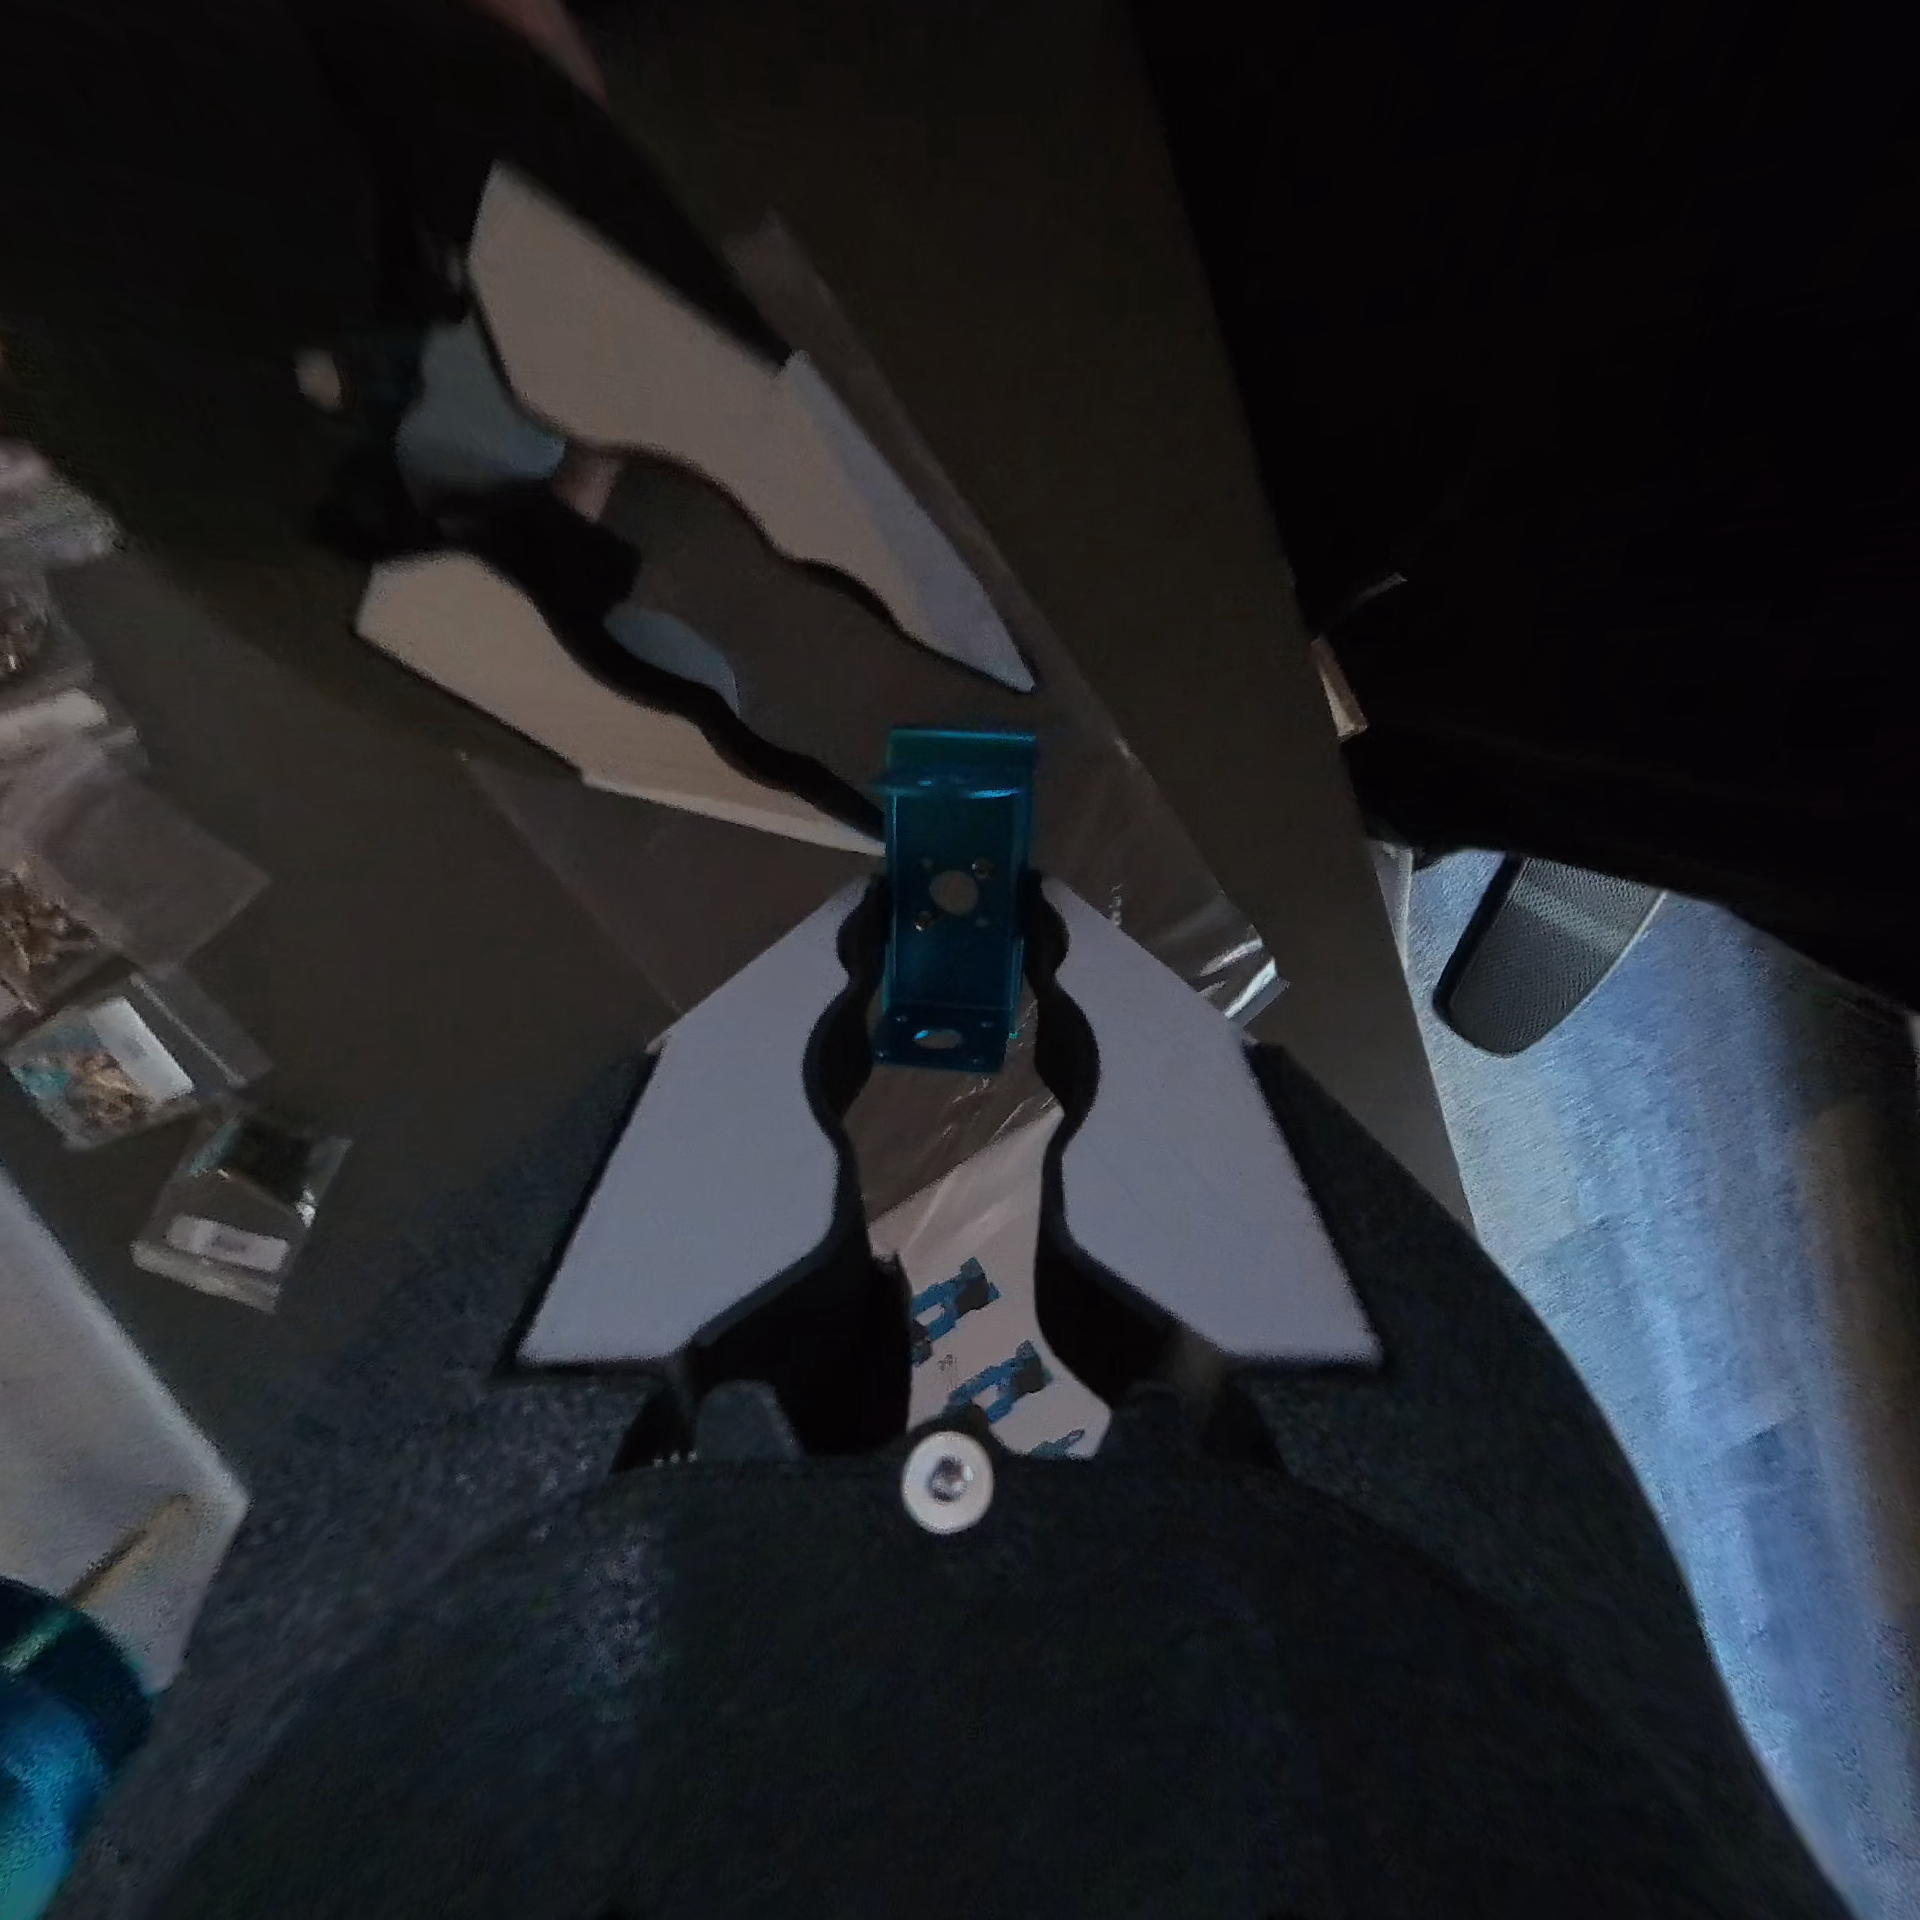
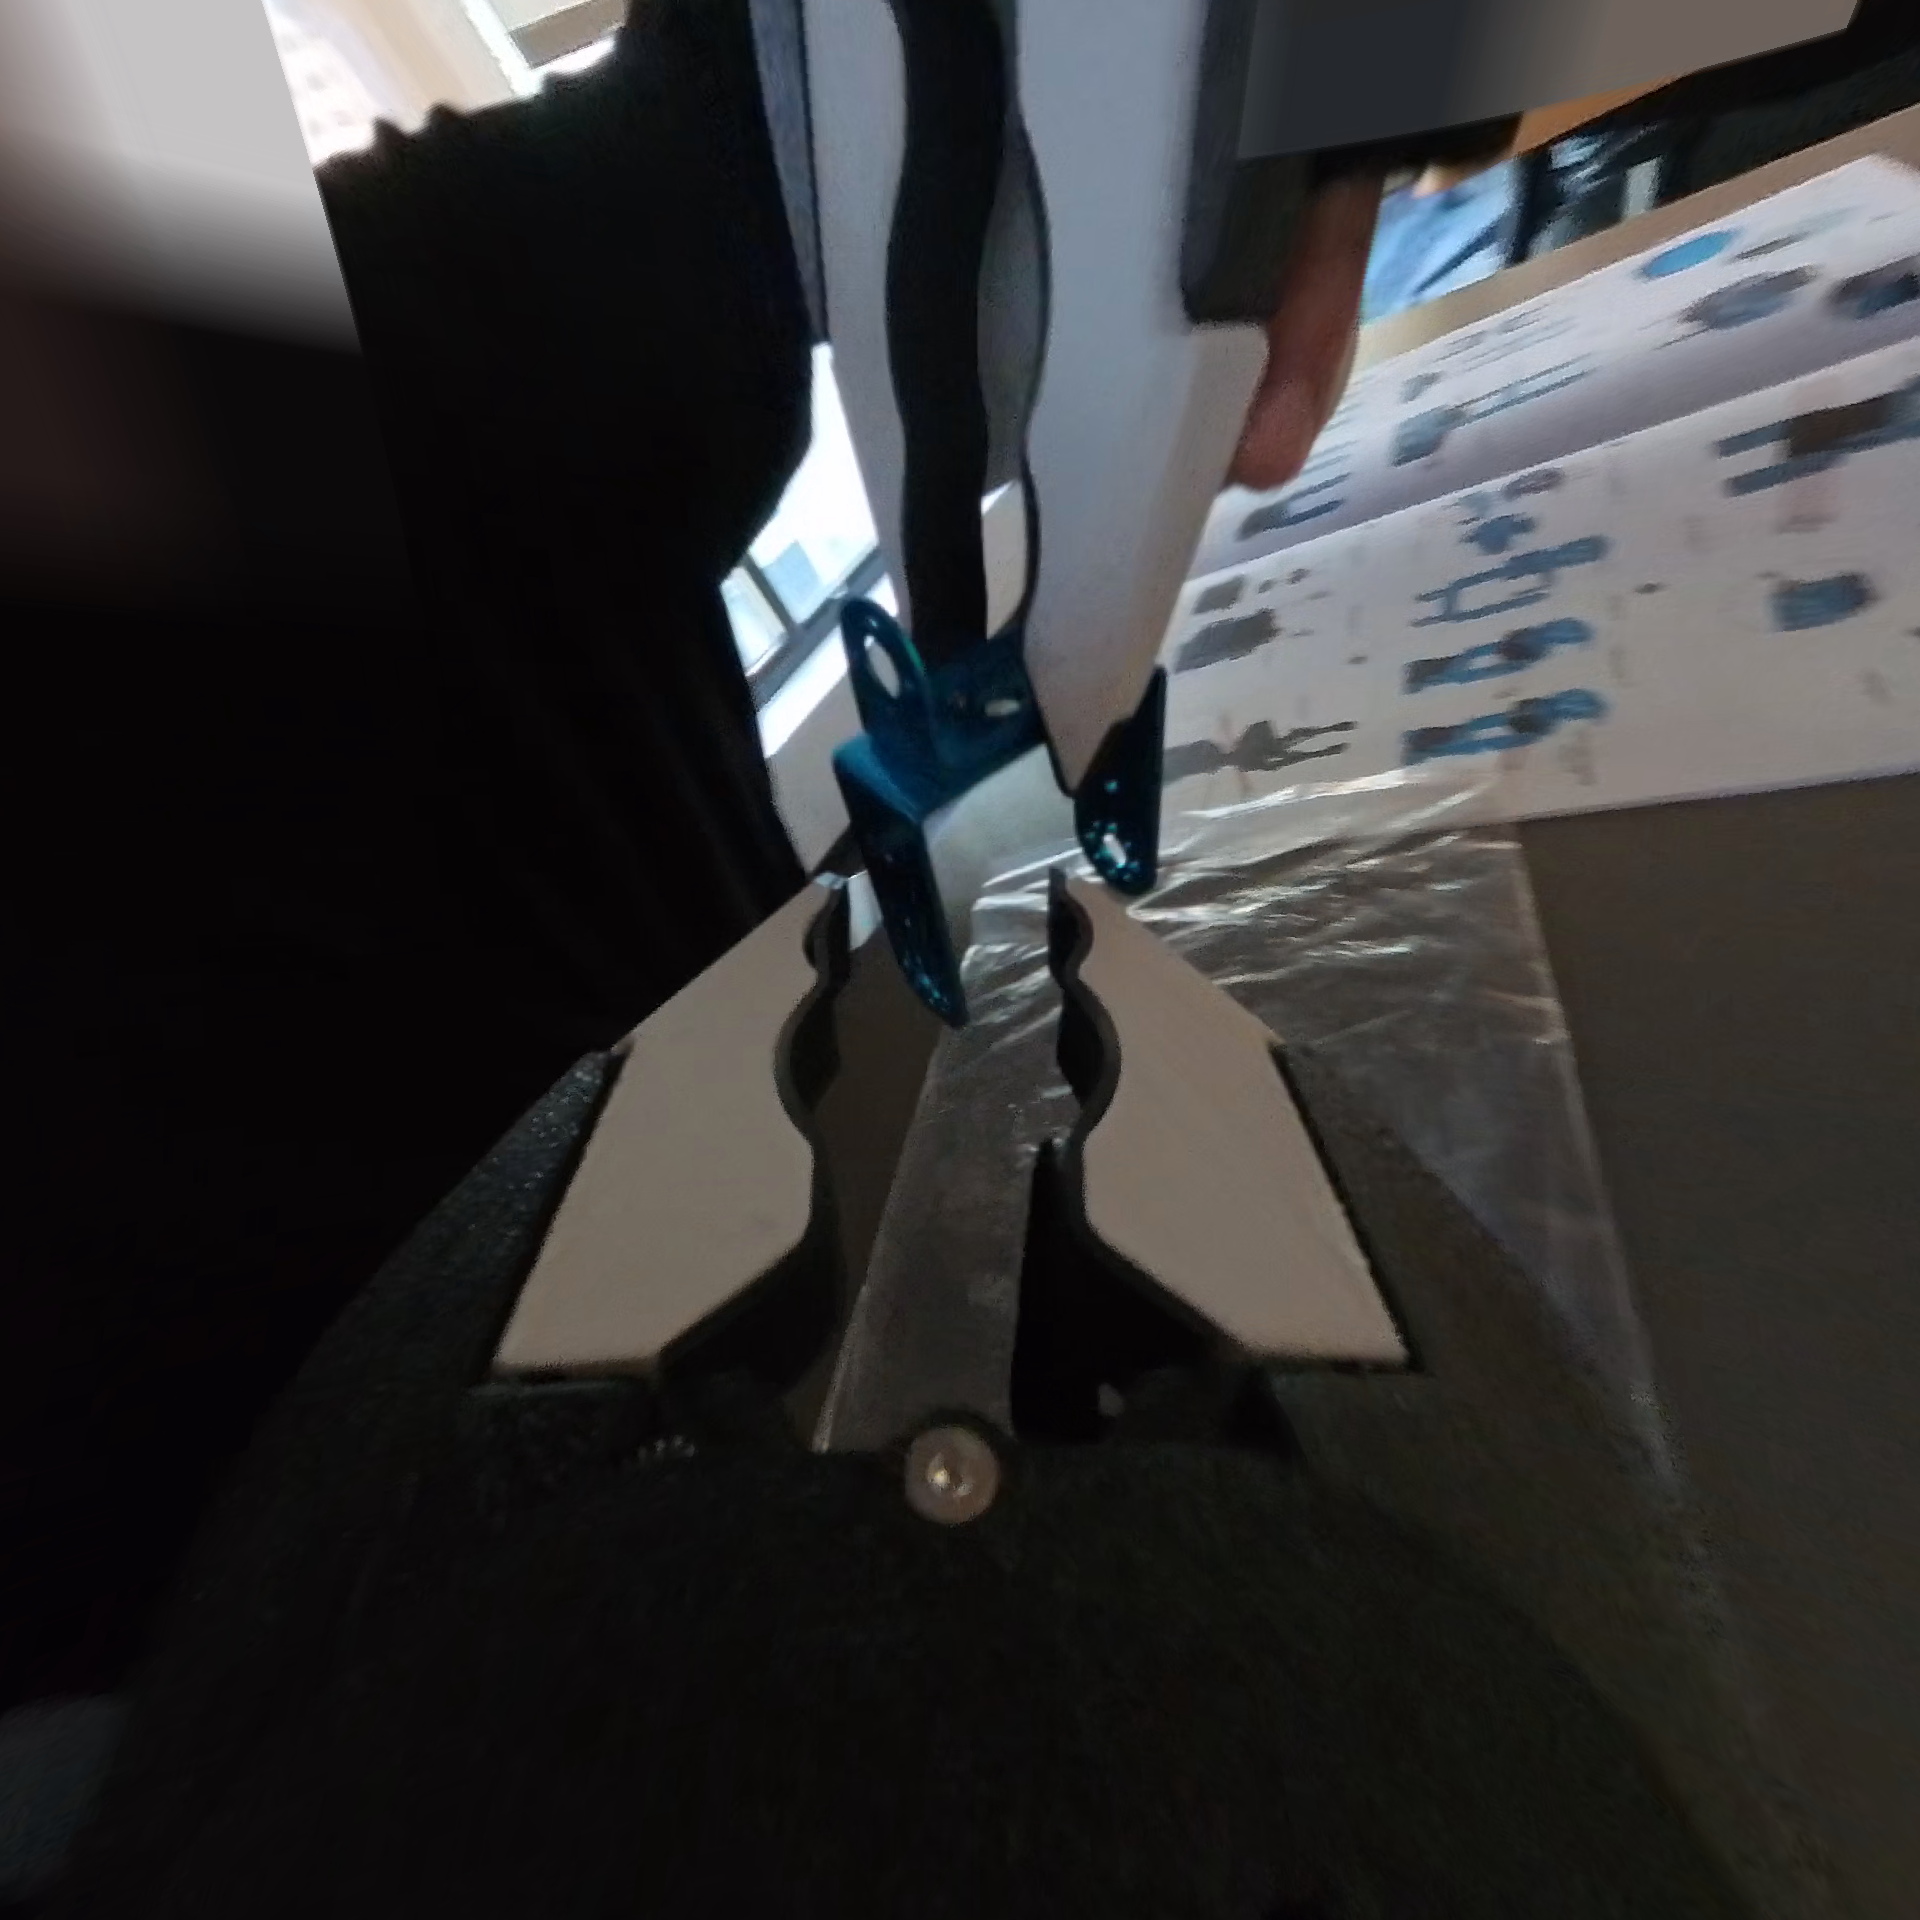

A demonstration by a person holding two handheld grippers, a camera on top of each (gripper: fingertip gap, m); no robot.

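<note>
The left gripper (image 1: 951, 914) points forward over the dark bench (image 1: 436, 894), and its white fingers (image 1: 727, 1122) are closed in on a blue anodised metal U-shaped bracket (image 1: 954, 904), pinching it at the tips by its two side faces. The bracket stands upright in that grip, its drilled face with one large round hole and smaller holes turned toward the camera, a short flange at top and bottom.

From the right wrist view the same bracket (image 2: 940, 717) hangs off the bench, held from above by the left gripper (image 2: 987, 665). The right gripper (image 2: 951, 904) sits just below the bracket with its fingers (image 2: 1174, 1091) parted and gripping nothing; one blue bracket leg dips between the tips, and I can't tell whether it touches.

Under the bracket, a crinkled clear plastic bag (image 2: 1299, 935) lies flat on the bench. Beyond the bracket, a white printed sheet with blue and black part pictures (image 2: 1558, 540) rests on the bench. Off to the left of the bracket in the left wrist view sit small clear plastic boxes (image 1: 244, 1195) holding little parts, too blurred to identify. A hand (image 2: 1288, 405) shows behind the left gripper.
</note>
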